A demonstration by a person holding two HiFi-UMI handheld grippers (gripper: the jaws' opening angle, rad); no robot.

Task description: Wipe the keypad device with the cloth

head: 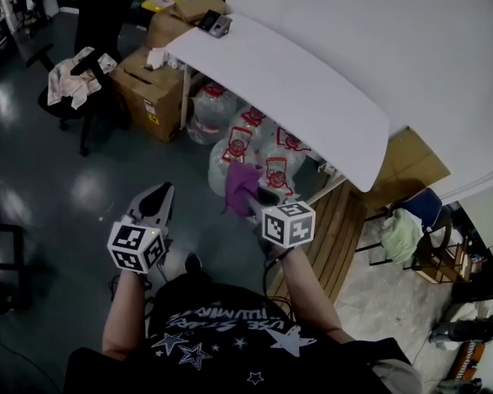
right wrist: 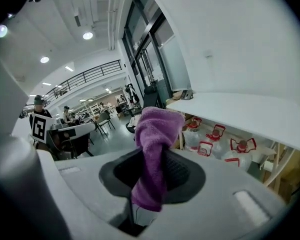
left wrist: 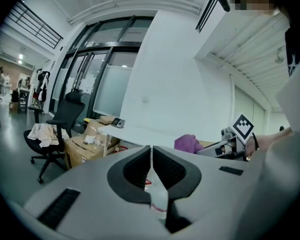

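The keypad device (head: 216, 23) is a small dark unit at the far end of the white table (head: 312, 89); it also shows as the keypad device (left wrist: 118, 122) and the keypad device (right wrist: 186, 94). My right gripper (head: 248, 194) is shut on a purple cloth (head: 241, 184), held in the air off the table's near edge; the cloth (right wrist: 157, 139) bunches up above the jaws of that gripper (right wrist: 157, 159). My left gripper (head: 159, 194) hangs over the floor to the left, jaws shut with nothing between them (left wrist: 151, 151). Both grippers are far from the device.
Cardboard boxes (head: 152, 89) stand by the table's far end. An office chair (head: 74, 84) draped with fabric is at the left. Water bottles (head: 259, 146) lie under the table. A chair with green cloth (head: 403, 230) and a wooden pallet (head: 337, 236) are at the right.
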